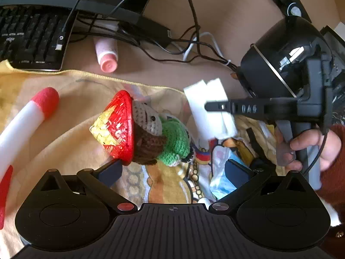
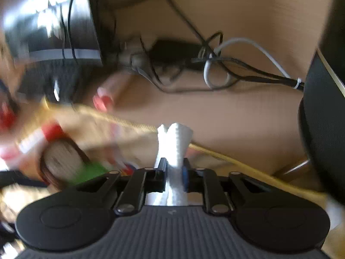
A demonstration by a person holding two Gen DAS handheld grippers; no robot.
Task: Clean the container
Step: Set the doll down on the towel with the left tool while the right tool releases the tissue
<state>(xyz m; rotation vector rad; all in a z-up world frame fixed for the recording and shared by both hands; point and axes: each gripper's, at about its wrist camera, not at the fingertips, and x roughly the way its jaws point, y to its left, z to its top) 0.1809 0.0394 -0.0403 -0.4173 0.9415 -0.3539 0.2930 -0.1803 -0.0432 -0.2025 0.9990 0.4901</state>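
Meanwhile, the right gripper has its jaws clamped on a folded white sponge; left gripper jaws spread apart around the crocheted doll on the yellow cloth.

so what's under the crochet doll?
The crochet doll lies on a yellow printed cloth. Its body hides the print directly beneath. The left gripper is open around it.
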